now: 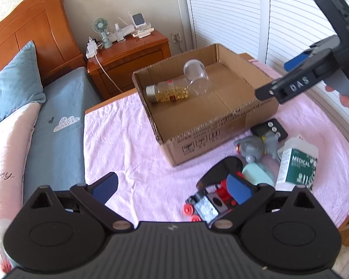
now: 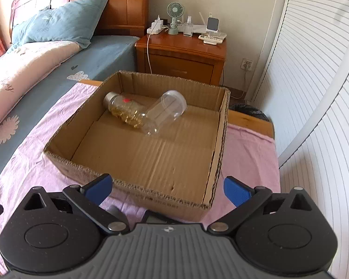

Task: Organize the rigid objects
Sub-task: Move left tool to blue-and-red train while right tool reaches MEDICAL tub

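Two bottles are already lying in the box (image 2: pixel 137 148), at its 11 o'clock corner: the capsule bottle (image 2: pixel 124 110) and the clear jar (image 2: pixel 165 112), touching, both on their sides so neither can topple. I am holding the right gripper (image 2: pixel 167 189) over the near wall, jaws wide and empty. The left gripper (image 1: pixel 172 186), jaws also wide, is hovering near the toy car (image 1: pixel 207 205), probably next, beside the elephant (image 1: pixel 256 147) and the medical box (image 1: pixel 297 162).
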`<state>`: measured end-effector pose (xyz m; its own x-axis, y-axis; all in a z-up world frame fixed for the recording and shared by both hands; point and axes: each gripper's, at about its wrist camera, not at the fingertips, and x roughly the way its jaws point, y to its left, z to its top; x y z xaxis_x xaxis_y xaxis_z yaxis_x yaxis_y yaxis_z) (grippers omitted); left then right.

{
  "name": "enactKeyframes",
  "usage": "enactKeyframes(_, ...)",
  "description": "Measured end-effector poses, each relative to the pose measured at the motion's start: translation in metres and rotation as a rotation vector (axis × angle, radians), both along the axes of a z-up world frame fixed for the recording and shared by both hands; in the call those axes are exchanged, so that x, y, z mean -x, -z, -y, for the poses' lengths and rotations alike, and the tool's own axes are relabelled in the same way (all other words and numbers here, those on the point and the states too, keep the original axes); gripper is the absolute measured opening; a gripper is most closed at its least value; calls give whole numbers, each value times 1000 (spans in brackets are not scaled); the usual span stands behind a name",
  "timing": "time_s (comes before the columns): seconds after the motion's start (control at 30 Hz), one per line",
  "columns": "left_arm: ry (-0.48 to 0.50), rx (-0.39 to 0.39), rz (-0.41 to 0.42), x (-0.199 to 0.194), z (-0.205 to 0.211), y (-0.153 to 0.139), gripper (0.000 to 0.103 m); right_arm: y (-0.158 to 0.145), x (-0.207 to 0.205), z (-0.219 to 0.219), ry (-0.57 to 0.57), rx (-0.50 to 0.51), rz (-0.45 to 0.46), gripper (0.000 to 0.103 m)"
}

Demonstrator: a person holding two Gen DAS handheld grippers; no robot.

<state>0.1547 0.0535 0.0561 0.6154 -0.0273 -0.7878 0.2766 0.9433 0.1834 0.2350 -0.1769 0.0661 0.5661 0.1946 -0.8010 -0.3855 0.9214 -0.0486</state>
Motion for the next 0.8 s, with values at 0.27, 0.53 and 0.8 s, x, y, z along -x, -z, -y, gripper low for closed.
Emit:
enactKeyframes(0.27,-47,18,-37,7,-9,36,99,37,56,8,13,12,-51,103)
enactKeyframes(0.53,-56,102,-99,-19,-4,69,99,51,91,18,83,-36,-57,103)
enactKeyframes(0.8,-118,95,-141,-24,-19,91,100,51,105,18,87,-62,-67,103)
